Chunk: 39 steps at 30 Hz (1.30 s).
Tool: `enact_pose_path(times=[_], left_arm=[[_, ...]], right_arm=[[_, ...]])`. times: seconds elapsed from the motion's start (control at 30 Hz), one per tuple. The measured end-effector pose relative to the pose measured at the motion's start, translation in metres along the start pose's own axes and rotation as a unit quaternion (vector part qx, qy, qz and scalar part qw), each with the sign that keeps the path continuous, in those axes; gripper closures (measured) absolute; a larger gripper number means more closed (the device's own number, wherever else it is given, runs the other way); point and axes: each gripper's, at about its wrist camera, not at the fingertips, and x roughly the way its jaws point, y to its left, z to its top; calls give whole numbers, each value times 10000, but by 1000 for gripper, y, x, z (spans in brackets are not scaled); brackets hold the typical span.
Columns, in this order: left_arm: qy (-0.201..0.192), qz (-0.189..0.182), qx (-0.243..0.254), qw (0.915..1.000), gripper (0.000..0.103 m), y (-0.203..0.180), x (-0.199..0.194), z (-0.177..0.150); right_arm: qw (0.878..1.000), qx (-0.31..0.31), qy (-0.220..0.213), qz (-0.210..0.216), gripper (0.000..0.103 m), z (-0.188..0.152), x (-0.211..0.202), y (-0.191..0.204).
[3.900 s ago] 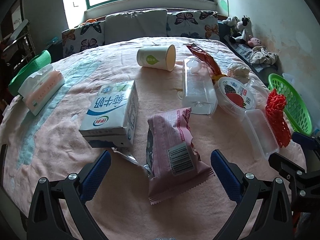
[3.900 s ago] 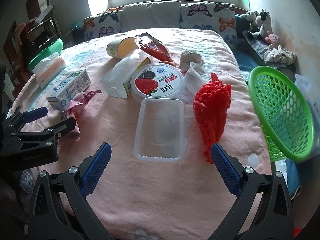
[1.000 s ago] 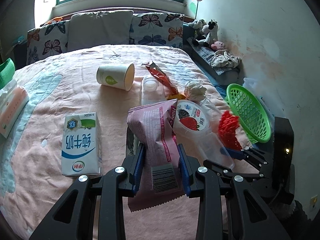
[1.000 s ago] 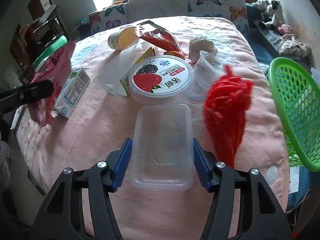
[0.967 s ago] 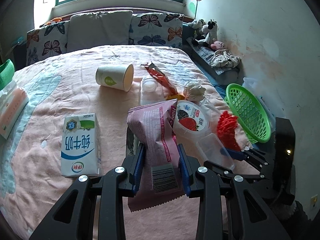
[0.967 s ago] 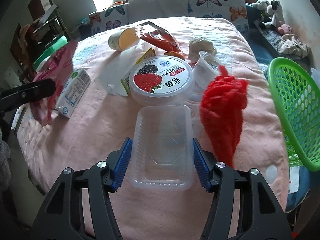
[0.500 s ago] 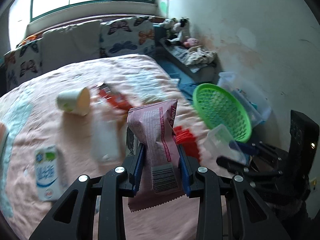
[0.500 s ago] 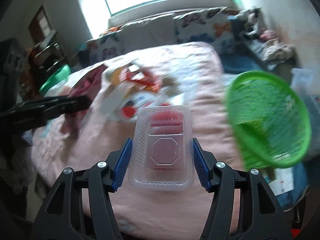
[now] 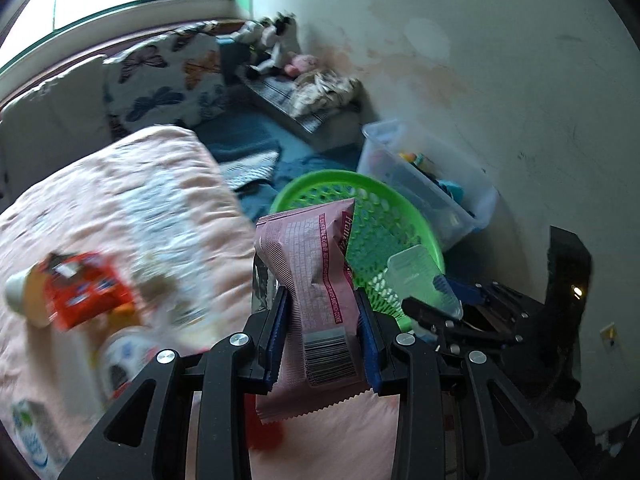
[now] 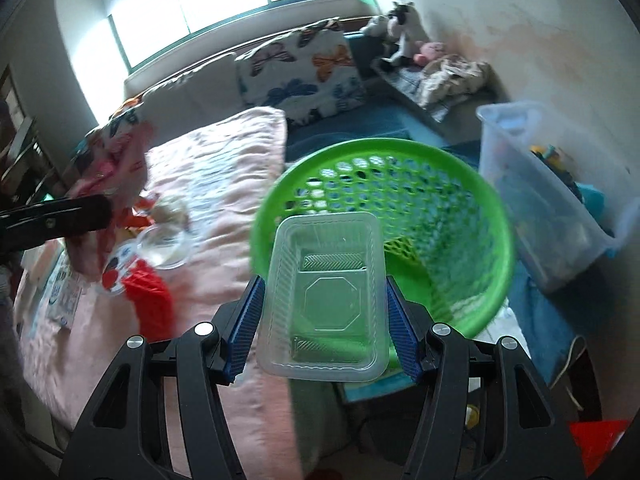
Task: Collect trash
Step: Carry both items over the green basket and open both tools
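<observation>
My left gripper (image 9: 320,332) is shut on a pink snack wrapper (image 9: 316,280) with a barcode, held upright above the bed's right edge. A green mesh basket (image 9: 384,216) lies just beyond the wrapper, beside the bed. My right gripper (image 10: 322,316) is shut on a clear plastic tray (image 10: 326,292), which hangs over the near rim of the green basket (image 10: 460,200). In the left wrist view the right gripper (image 9: 448,300) and its clear tray (image 9: 416,272) sit at the basket's right rim. The left gripper's arm (image 10: 56,216) shows at the left of the right wrist view.
On the pink bed (image 9: 120,208) lie a red snack bag (image 9: 88,288), a paper cup (image 9: 20,292), a milk carton (image 9: 28,440), a red net bag (image 10: 148,292) and a round lid (image 10: 164,246). A clear storage bin (image 10: 540,184) stands by the wall behind the basket.
Both grippers have swung right, off the middle of the bed and toward the green basket, each keeping its grip. The basket now fills the view behind the wrapper and the tray.
</observation>
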Motion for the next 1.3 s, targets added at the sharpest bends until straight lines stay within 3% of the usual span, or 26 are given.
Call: enact_pose_path(times=[0.17,0.33,0.47,0.83,1.3], left_arm=[[337,-198,0,9992,70,-16,48,19],[506,-189,-17,9985,61,-21,75,30],[516,-157,-16,9985,44,-23,87,34],[279,7,-49,9996,44,-5,60,17],[-50,541,-567,9969,44,58,5,-17]], right_arm=[[9999,134,29,-85,43,-5,1,-17],[9997,220,61,-117,43,-6,3,-26],[9995,269,69,-149,43,-6,5,-30],[9995,258,177,-61,43,0,22,-26],[9992,195,354,-11,42,10,59,-13]])
